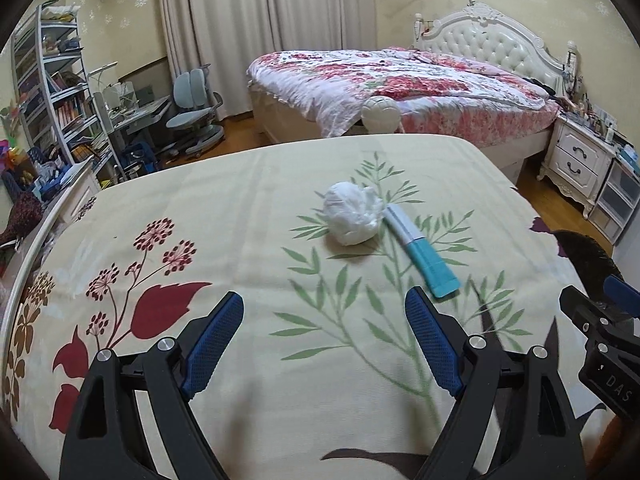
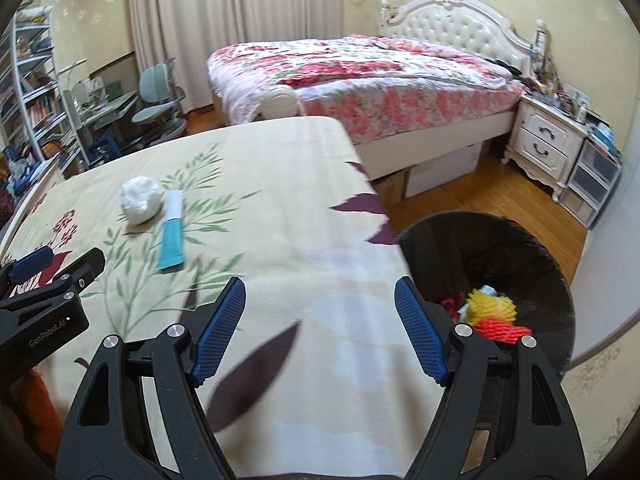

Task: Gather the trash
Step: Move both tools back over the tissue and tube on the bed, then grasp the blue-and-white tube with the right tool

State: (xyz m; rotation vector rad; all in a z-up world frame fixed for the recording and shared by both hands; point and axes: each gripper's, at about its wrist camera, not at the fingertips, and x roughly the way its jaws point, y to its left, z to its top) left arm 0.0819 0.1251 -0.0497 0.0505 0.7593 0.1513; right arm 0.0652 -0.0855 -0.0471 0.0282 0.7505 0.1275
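Observation:
A crumpled white paper ball [image 1: 351, 219] lies on the cream floral cloth [image 1: 240, 208], with a white and teal tube [image 1: 422, 252] touching its right side. My left gripper [image 1: 324, 312] stands open just short of them, nothing between its blue pads. In the right wrist view the ball [image 2: 140, 199] and tube [image 2: 171, 232] lie far left. My right gripper [image 2: 320, 296] is open and empty above the cloth's right edge, beside a black bin [image 2: 520, 240] that holds yellow and red foam nets [image 2: 494, 314].
A bed with a pink floral quilt [image 1: 392, 84] stands beyond the cloth-covered surface. A white nightstand [image 1: 576, 156] and drawers are at the right, a desk, chair [image 1: 192, 116] and bookshelf at the left. The other gripper shows at each view's edge [image 1: 600, 320] [image 2: 52, 272].

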